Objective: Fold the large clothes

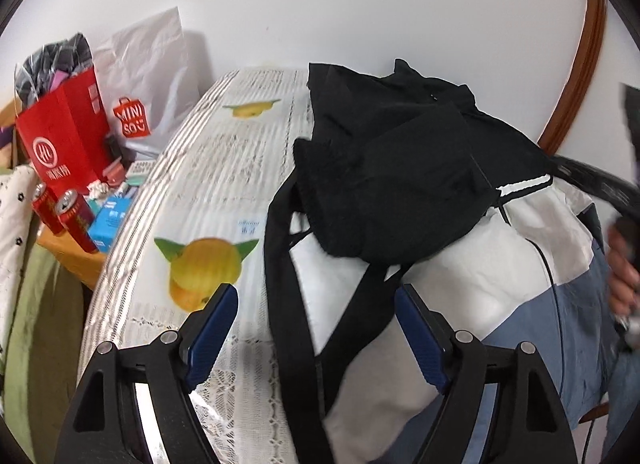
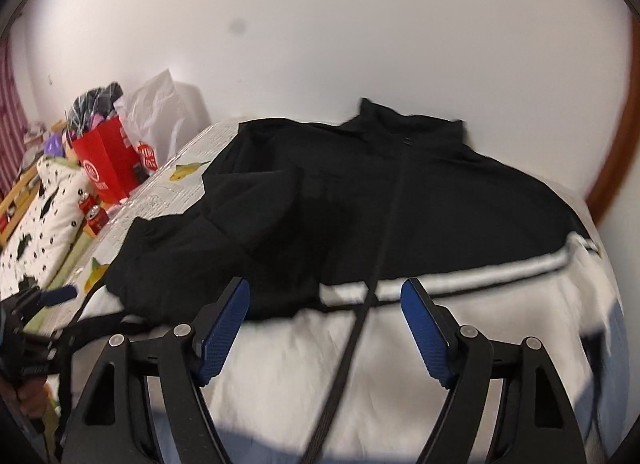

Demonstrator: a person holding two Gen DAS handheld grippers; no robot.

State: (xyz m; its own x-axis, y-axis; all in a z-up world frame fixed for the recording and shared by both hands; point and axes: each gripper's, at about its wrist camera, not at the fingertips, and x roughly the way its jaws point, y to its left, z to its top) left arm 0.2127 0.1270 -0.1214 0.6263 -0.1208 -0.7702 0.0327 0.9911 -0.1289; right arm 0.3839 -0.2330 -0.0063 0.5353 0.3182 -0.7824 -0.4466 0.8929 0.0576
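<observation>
A large jacket, black on top, white in the middle and blue at the hem, lies on the table; it shows in the left wrist view (image 1: pixel 400 168) and the right wrist view (image 2: pixel 360 200). One black sleeve is folded across the chest. My left gripper (image 1: pixel 316 296) is open and empty, hovering over the jacket's left edge and its black zipper band. It also shows at the left edge of the right wrist view (image 2: pixel 60 292). My right gripper (image 2: pixel 324 288) is open and empty above the white panel near the zipper (image 2: pixel 384 224).
The table (image 1: pixel 224 168) has a white cloth with lemon prints. To its left stand a red paper bag (image 1: pixel 64 140), a white Miniso bag (image 1: pixel 148 76) and red cans (image 1: pixel 76 216). A brown wooden frame (image 1: pixel 580 64) curves along the white wall at right.
</observation>
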